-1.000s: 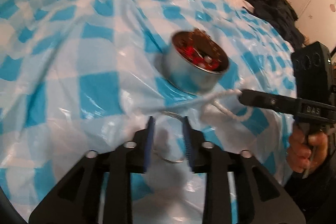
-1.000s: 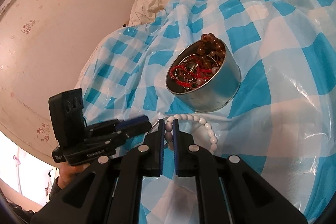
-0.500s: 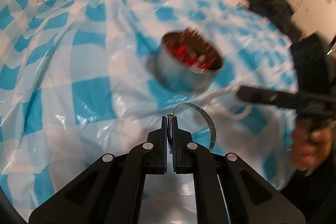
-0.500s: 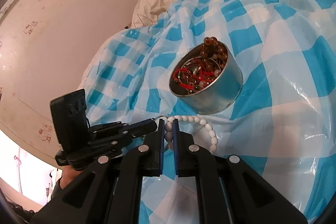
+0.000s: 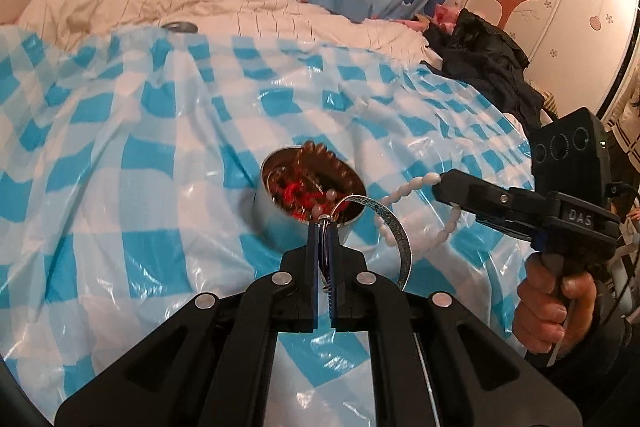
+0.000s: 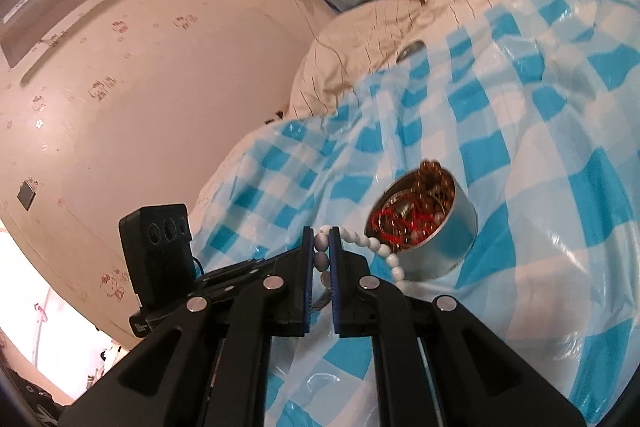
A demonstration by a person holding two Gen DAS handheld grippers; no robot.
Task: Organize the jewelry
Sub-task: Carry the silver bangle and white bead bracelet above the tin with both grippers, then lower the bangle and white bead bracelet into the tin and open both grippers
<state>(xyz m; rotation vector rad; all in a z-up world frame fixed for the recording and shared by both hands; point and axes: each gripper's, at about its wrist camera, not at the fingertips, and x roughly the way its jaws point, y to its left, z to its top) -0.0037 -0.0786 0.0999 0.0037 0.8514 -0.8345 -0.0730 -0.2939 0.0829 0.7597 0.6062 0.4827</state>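
A round metal tin (image 5: pixel 280 215) (image 6: pixel 452 243) sits on the blue-and-white checked plastic sheet (image 5: pixel 120 167), filled with brown beads and red cord jewelry. My left gripper (image 5: pixel 323 227) is shut on a silver bangle (image 5: pixel 394 227) and holds it lifted just in front of the tin. My right gripper (image 6: pixel 321 239) is shut on a white bead bracelet (image 6: pixel 374 247), which hangs in the air beside the tin; it also shows in the left wrist view (image 5: pixel 404 189), to the right of the tin.
A white quilt (image 5: pixel 240 7) lies behind the sheet with a small metal lid (image 5: pixel 178 26) on it. Dark clothes (image 5: pixel 488 67) are piled at the right. A wall (image 6: pixel 120 87) runs along the bed's left side.
My left gripper closed on the silver bangle and lifted it off the sheet toward the tin. My right gripper rose with the white bead bracelet, now hanging clear of the sheet.
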